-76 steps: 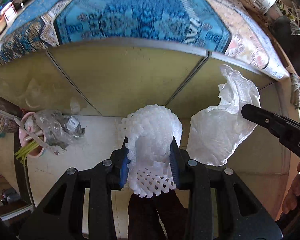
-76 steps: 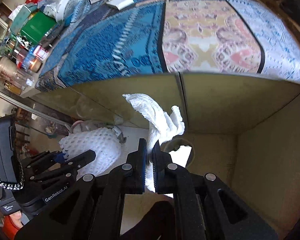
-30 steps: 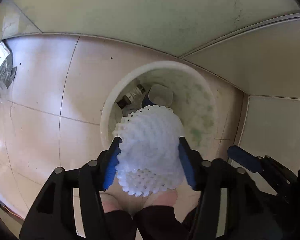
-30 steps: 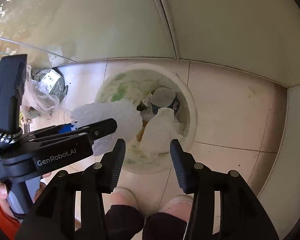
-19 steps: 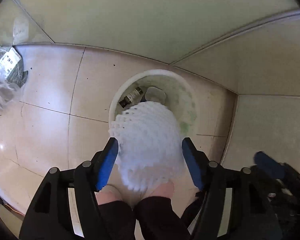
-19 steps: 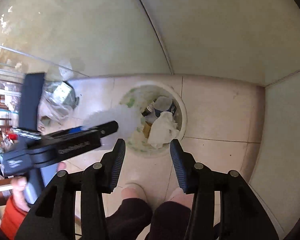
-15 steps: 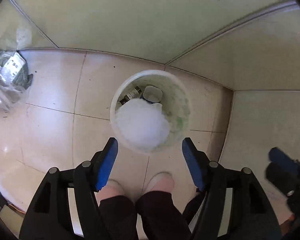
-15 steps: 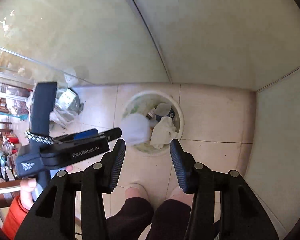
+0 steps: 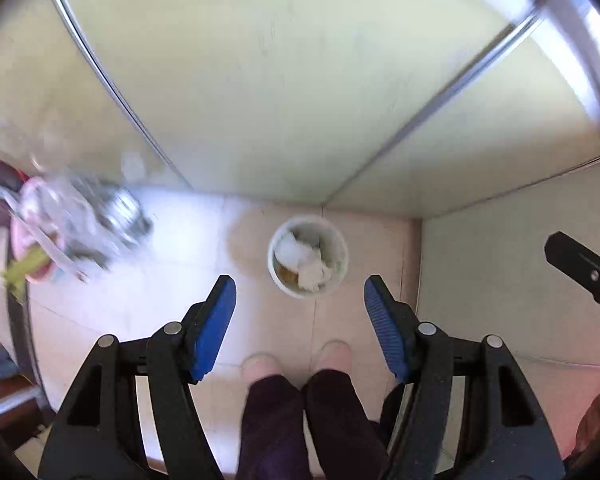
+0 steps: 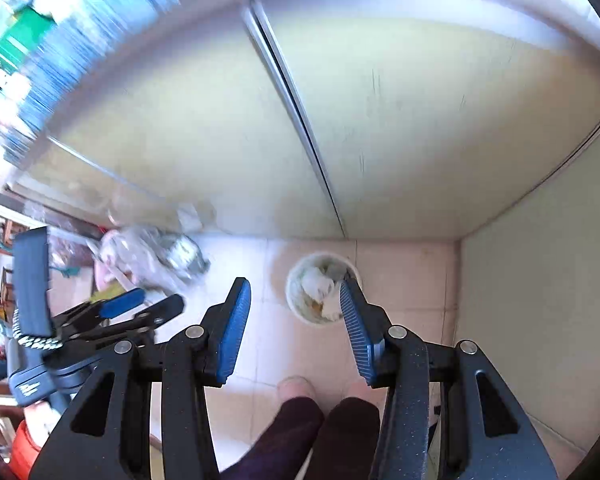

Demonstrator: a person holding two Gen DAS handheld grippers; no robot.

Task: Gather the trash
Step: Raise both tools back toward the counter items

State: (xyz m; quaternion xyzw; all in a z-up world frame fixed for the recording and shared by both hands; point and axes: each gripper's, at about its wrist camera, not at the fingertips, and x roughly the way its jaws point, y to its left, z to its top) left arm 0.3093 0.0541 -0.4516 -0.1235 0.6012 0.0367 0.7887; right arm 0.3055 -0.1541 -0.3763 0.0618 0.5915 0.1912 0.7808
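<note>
- The left gripper (image 9: 300, 300) is held high above the floor with its blue-padded fingers (image 9: 214, 326) spread wide and nothing between them; no load is carried, so no grip is needed.
- The right gripper (image 10: 292, 320) is likewise pointed steeply downward, its fingers (image 10: 232, 330) parted and empty.
- The round white plastic bin (image 9: 307, 257) is stood on the beige tiled floor (image 9: 188, 248), tucked into the corner by the pale green cabinet doors (image 9: 284, 92), presumably so that it stays out of the walkway.
- The crumpled white trash (image 9: 300, 260) is seen lying inside the bin, with some brownish scraps beside it; it is judged that this part of the collecting is done.
- A blurred heap of clear plastic bags and a pink bowl (image 9: 60, 224) is left on the floor well to one side of the bin; whether it counts as trash cannot be told.
- The person's feet (image 9: 296, 360) are placed just short of the bin, directly under both grippers.
</note>
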